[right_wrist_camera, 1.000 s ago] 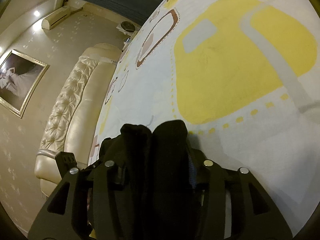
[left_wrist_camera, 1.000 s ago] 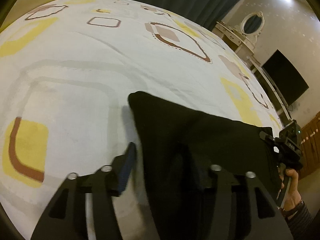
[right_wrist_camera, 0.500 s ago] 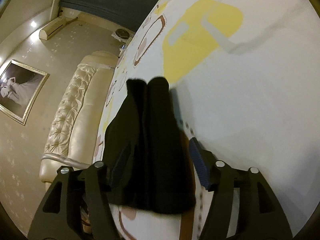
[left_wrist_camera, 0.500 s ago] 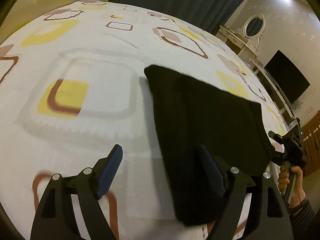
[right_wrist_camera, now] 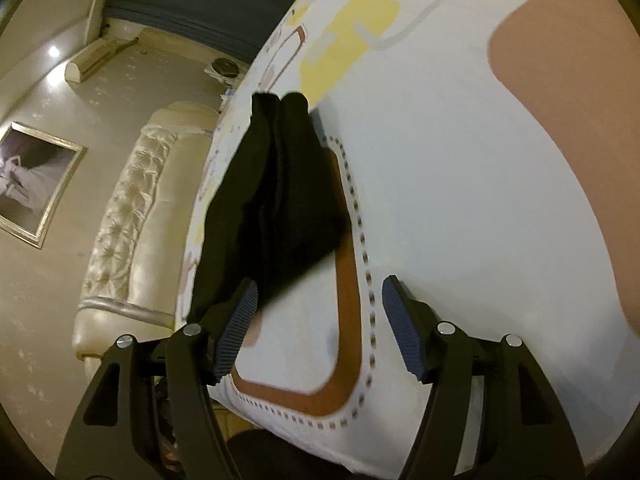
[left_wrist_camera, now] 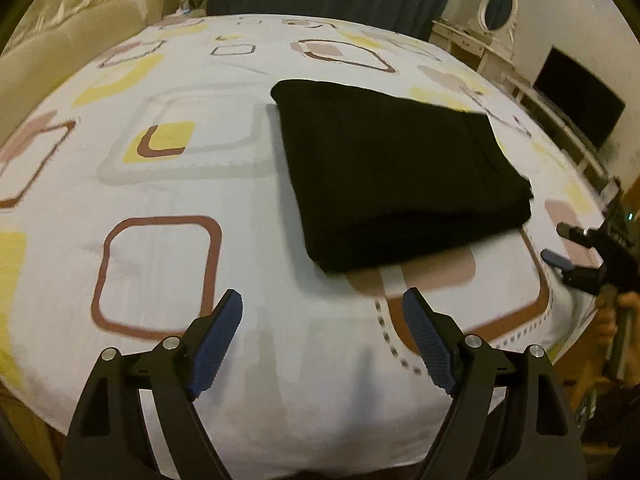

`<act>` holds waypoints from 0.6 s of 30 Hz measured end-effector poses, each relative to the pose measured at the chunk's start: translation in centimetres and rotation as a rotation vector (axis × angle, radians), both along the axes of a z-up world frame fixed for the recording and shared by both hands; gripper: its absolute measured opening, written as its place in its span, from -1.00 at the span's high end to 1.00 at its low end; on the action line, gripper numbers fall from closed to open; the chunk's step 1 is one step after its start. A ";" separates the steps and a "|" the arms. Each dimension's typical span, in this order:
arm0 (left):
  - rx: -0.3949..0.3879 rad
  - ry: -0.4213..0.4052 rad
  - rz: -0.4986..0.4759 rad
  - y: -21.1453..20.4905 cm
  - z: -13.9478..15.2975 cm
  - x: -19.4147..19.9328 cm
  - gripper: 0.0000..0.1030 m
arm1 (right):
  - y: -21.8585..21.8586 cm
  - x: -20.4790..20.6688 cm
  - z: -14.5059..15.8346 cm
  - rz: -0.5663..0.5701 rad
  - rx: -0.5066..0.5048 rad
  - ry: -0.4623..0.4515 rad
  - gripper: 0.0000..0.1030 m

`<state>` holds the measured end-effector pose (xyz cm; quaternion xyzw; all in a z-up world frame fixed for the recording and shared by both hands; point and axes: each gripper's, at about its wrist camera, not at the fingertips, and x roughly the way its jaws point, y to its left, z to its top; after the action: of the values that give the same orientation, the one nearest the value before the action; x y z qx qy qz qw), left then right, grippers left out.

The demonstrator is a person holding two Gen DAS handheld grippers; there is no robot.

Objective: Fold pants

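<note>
Lying folded into a thick, roughly square black stack, the pants (left_wrist_camera: 400, 176) are resting on the bed cover (left_wrist_camera: 248, 240), a white cover printed with yellow, brown and grey rounded squares. In the left wrist view the stack is sitting a little right of the middle of the bed, its near edge showing several layers piled one on another and its near corner overlapping a brown-outlined patch of the print. The left gripper (left_wrist_camera: 322, 312) is hovering over bare cover just short of that near edge, its jaws standing wide apart with nothing between them; its blue ribbed pads (left_wrist_camera: 216, 340) are touching neither cloth nor bedding. At the right edge of that view the right gripper (left_wrist_camera: 560, 246) is showing side-on, gripped by a hand (left_wrist_camera: 612, 320), apart from the right side of the stack. In the right wrist view the right gripper (right_wrist_camera: 318, 300) is also standing well open and empty, with only printed cover between its pads (right_wrist_camera: 236, 328); the pants (right_wrist_camera: 276, 200) are lying ahead and to the left of it, the left pad overlapping the cloth's near end in the picture, though whether it is touching cannot be told. A cream tufted headboard (right_wrist_camera: 132, 216) is running along the far side of the bed.
</note>
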<state>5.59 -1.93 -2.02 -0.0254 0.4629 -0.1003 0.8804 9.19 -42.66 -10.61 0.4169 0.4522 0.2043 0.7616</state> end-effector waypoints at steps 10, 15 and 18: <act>-0.020 -0.044 0.072 -0.7 2.0 -3.0 -0.57 | 2.6 -3.8 1.8 -0.001 -0.271 -0.015 -0.44; -0.014 -0.082 0.120 -0.3 3.1 -3.8 -0.57 | 4.9 -4.5 3.6 0.016 -0.409 -0.067 -0.61; 0.013 -0.106 0.137 -0.3 3.3 -3.9 -0.57 | 6.1 -4.8 4.3 0.032 -0.465 -0.095 -0.65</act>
<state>1.67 -2.21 1.32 -0.0459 0.4134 -0.0380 0.9086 4.37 -36.53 -6.29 0.2132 0.4572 0.1261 0.8542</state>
